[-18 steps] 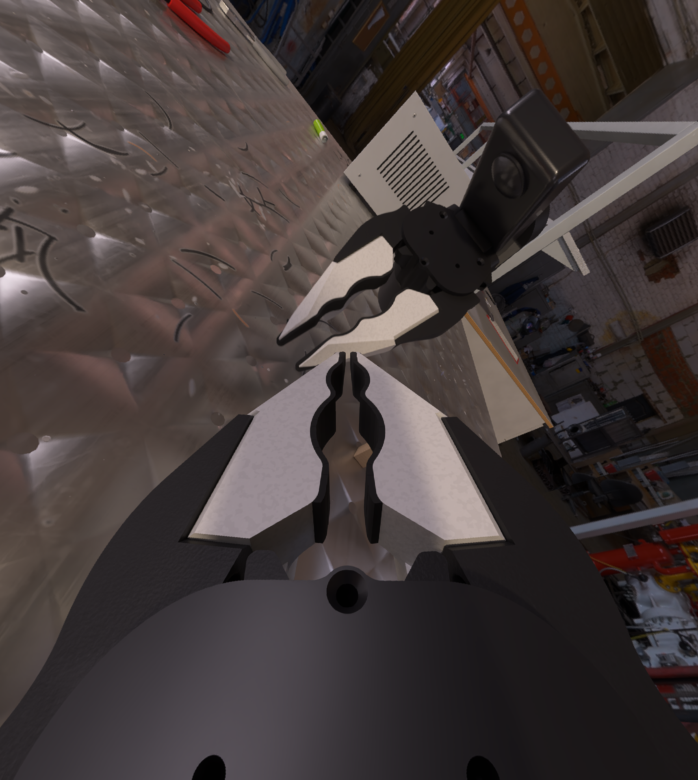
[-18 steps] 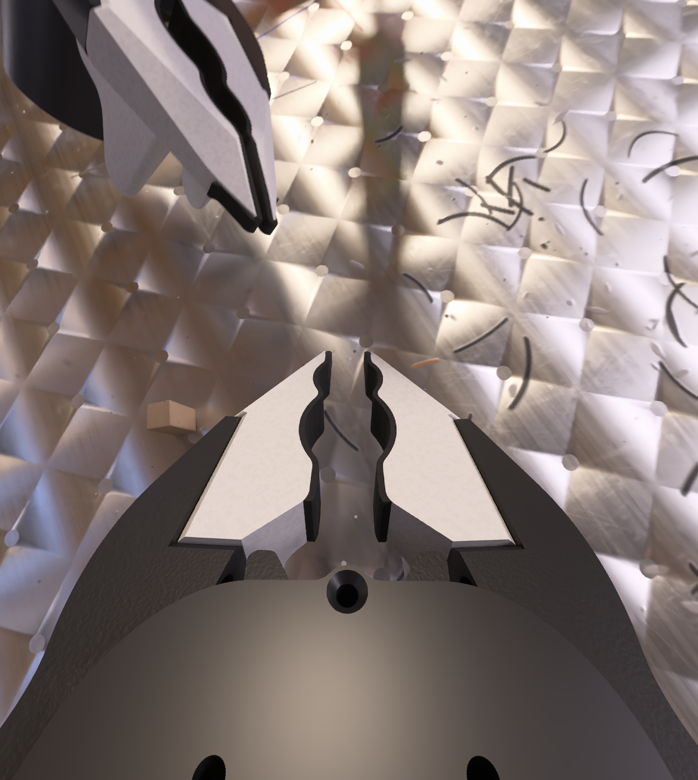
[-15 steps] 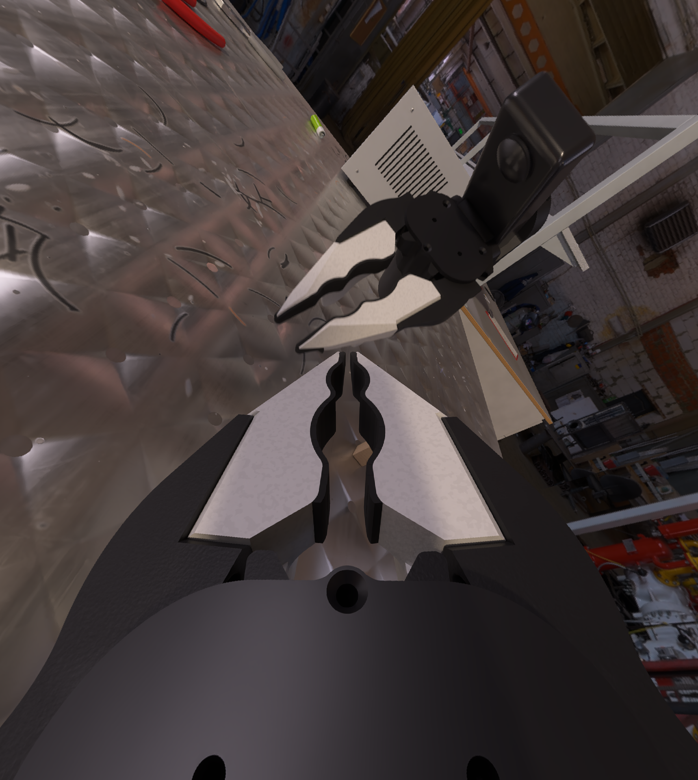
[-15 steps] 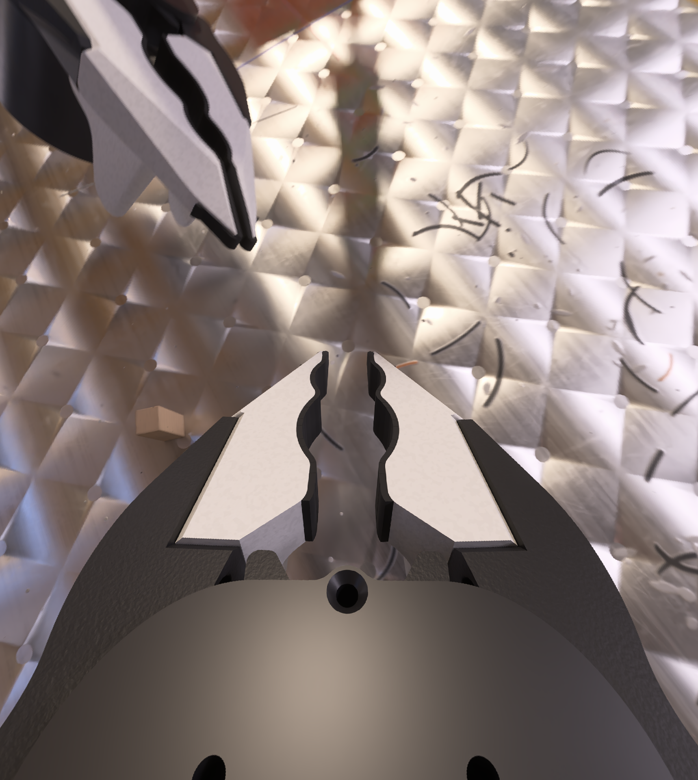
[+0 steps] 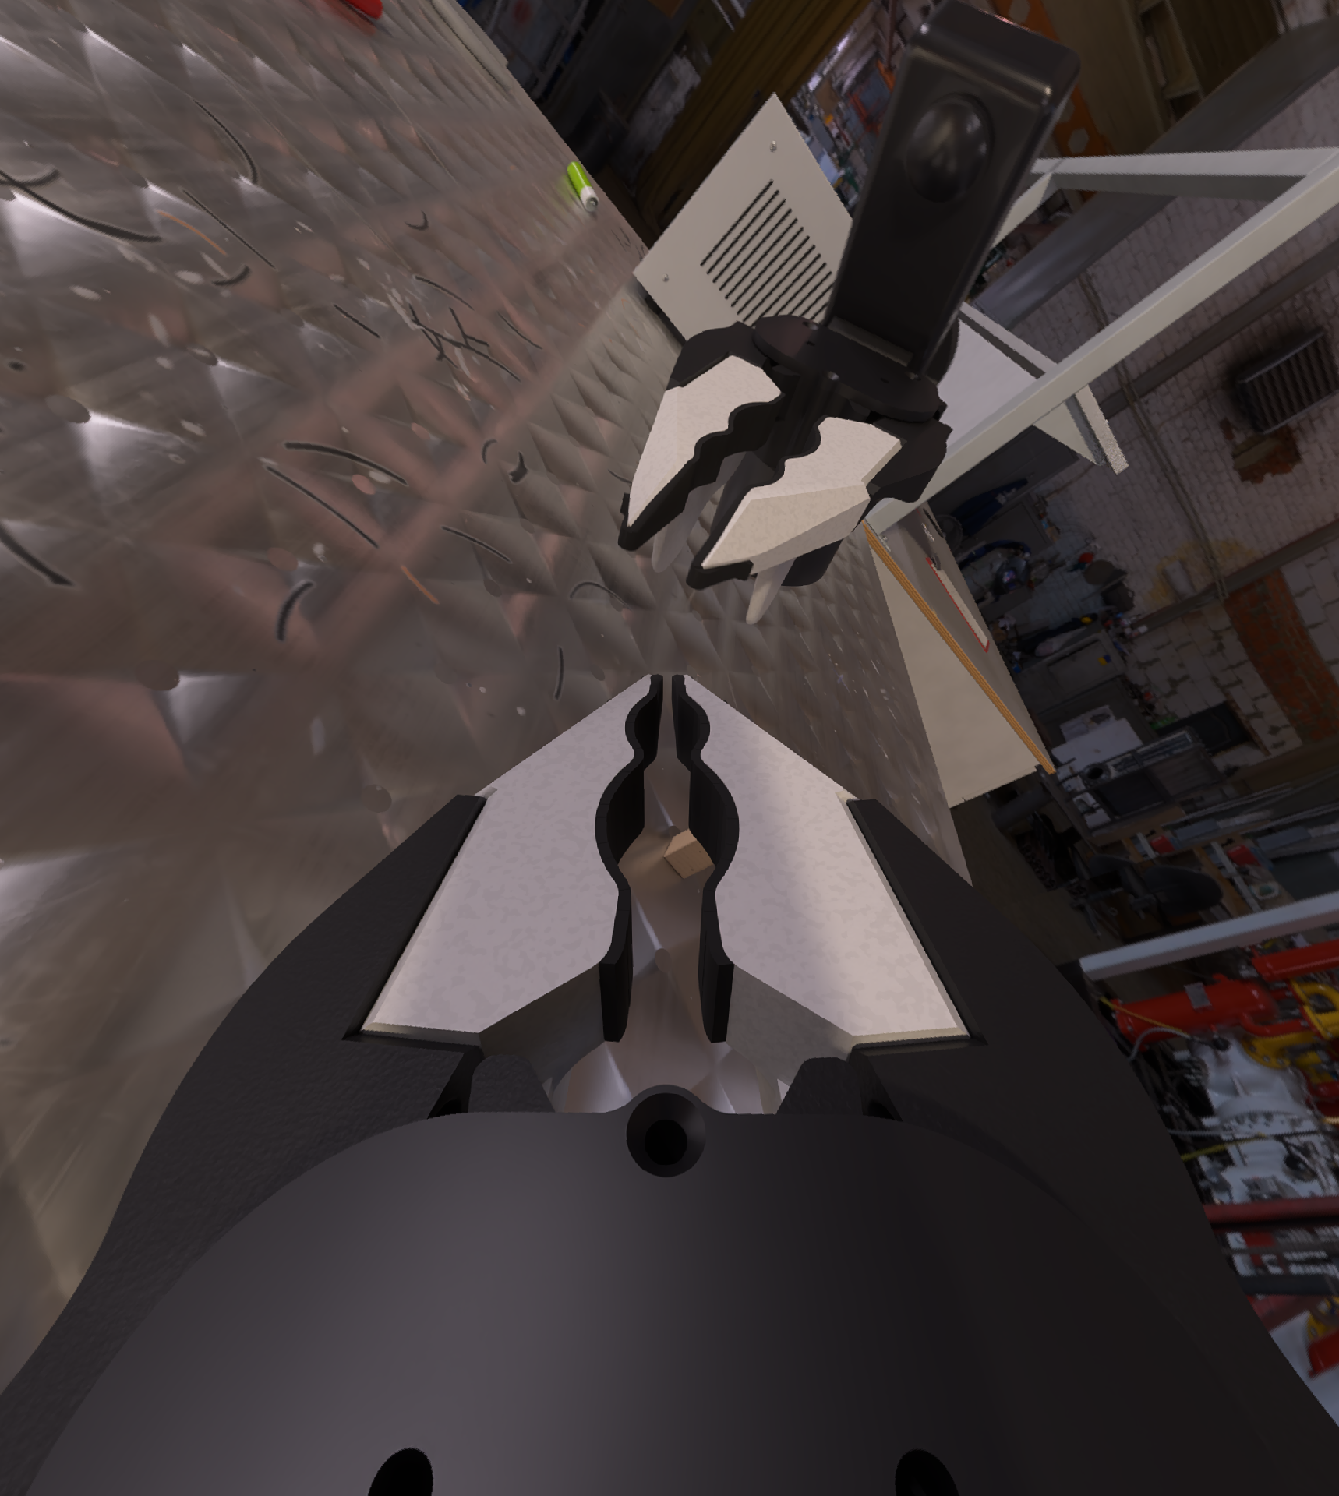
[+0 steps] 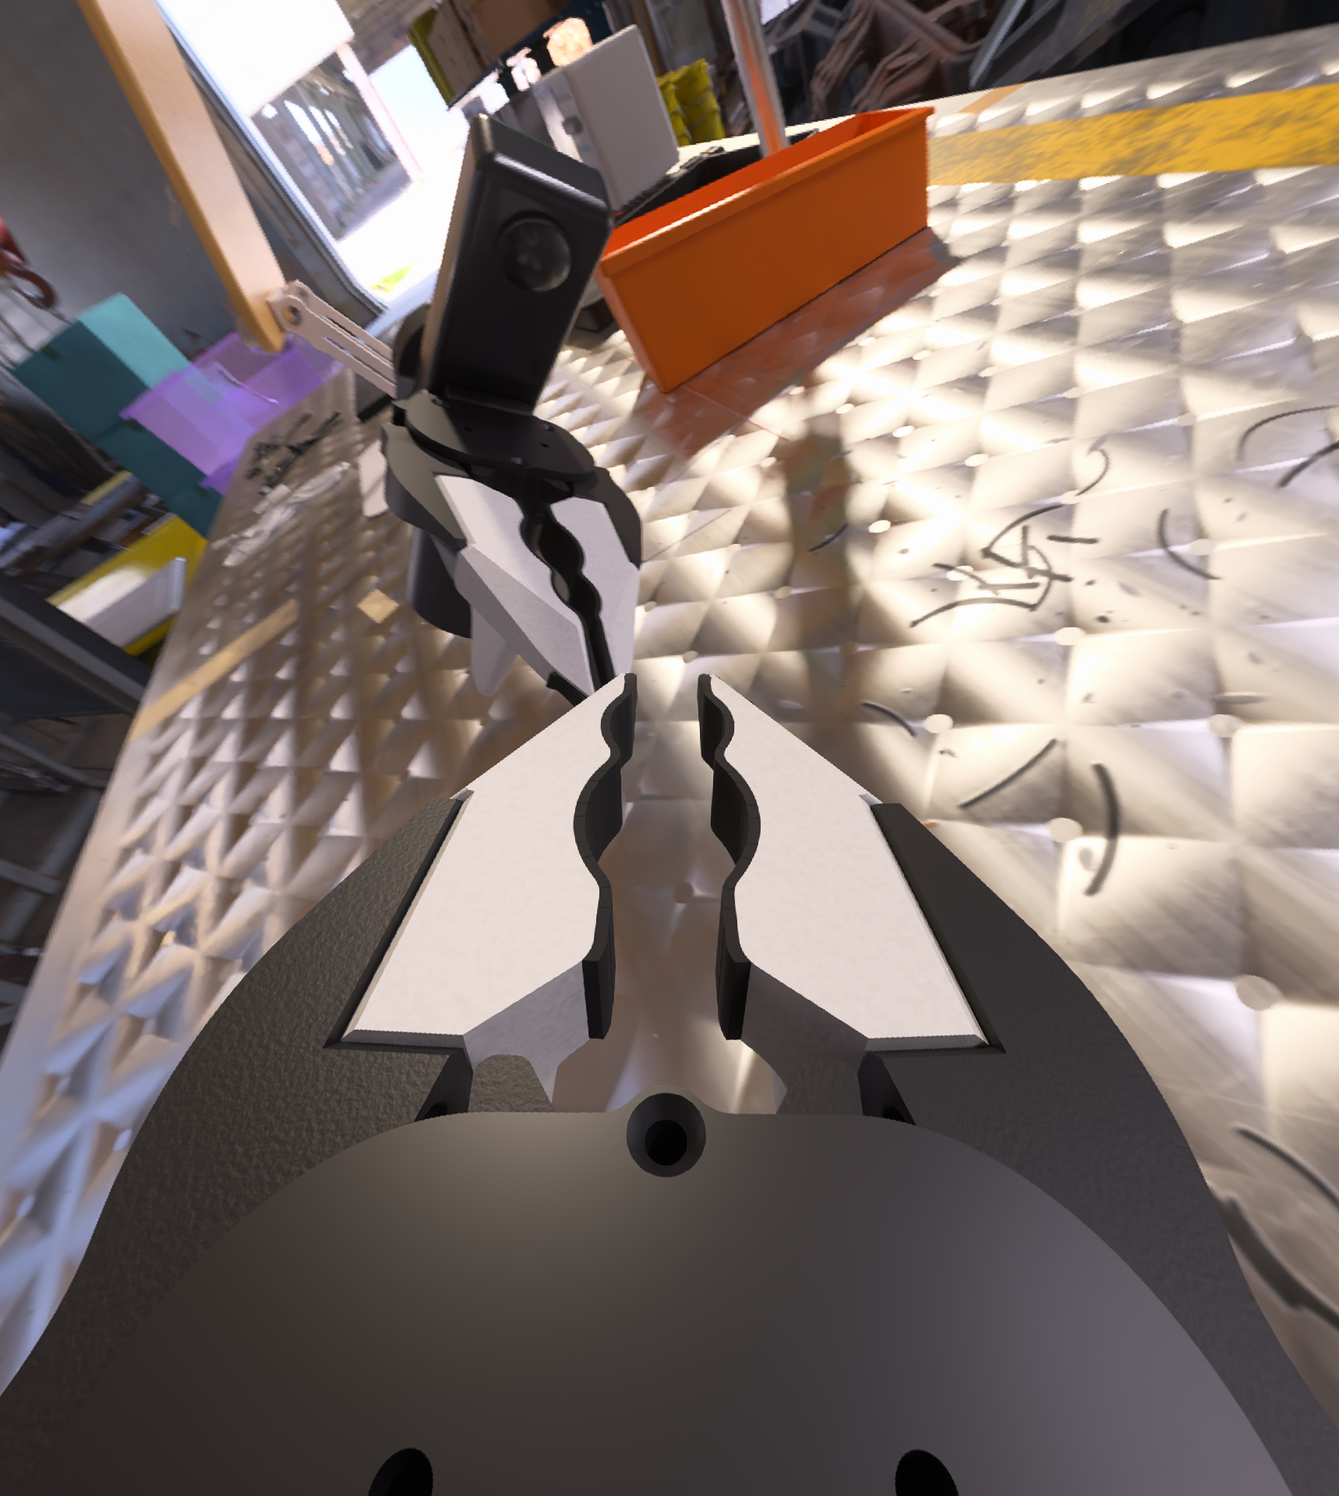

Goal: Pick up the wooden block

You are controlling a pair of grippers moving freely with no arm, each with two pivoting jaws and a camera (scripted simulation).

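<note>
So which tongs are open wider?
The right tongs: a clear gap shows between their tips, while the left tongs have tips nearly touching.

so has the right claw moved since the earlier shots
Yes: the right claw has swung upright, its body now overlapping the white vented cabinet, tips aimed down at the table.

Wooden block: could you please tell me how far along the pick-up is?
Done: nothing yet; the wooden block lies on the metal table, ungripped. In hand: the left tongs, all but shut, frame it in their gap; the right tongs hang slightly open, empty. Left: open, descend, grip, lift.
</note>
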